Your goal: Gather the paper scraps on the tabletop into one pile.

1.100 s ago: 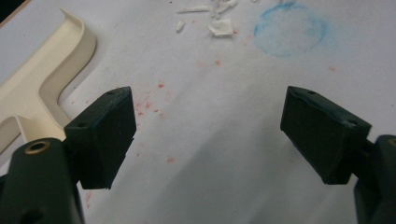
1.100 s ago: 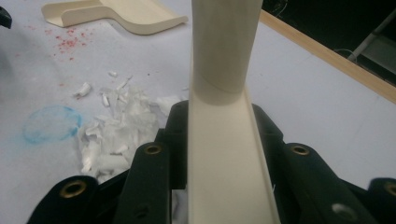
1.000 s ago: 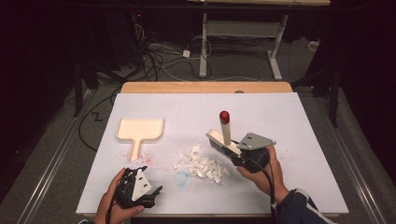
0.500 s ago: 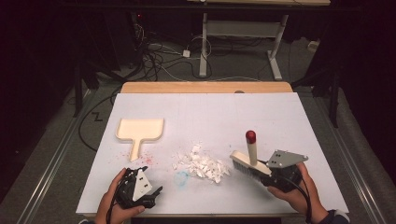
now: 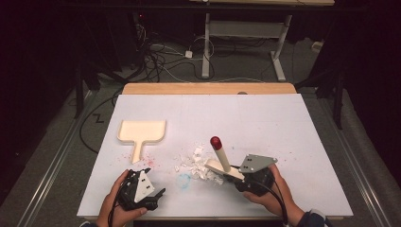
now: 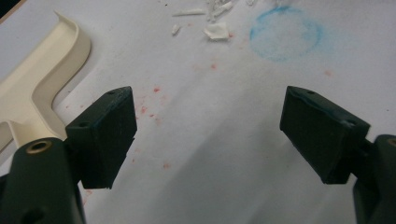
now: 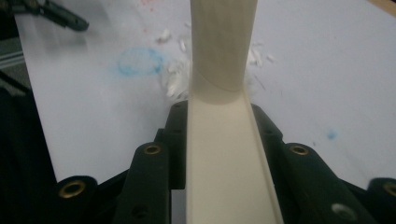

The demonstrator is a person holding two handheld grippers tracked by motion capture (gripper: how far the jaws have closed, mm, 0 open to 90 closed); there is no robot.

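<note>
- Between the jaws of my right hand-held gripper [image 5: 235, 176] sits a brush [image 5: 220, 161], gripped tight, its bristles down on the paper scraps [image 5: 194, 163].
- Just left of those scraps lies a blue smudge [image 6: 286, 33].
- My left hand-held gripper [image 6: 208, 133] is released, holding nothing above the tabletop [image 5: 265, 123].
- Beyond it lies the dustpan [image 5: 141, 132], near the scraps.

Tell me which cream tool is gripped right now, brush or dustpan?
The brush, red-tipped handle, clamped in the right gripper at the paper scraps. The dustpan lies untouched.
</note>
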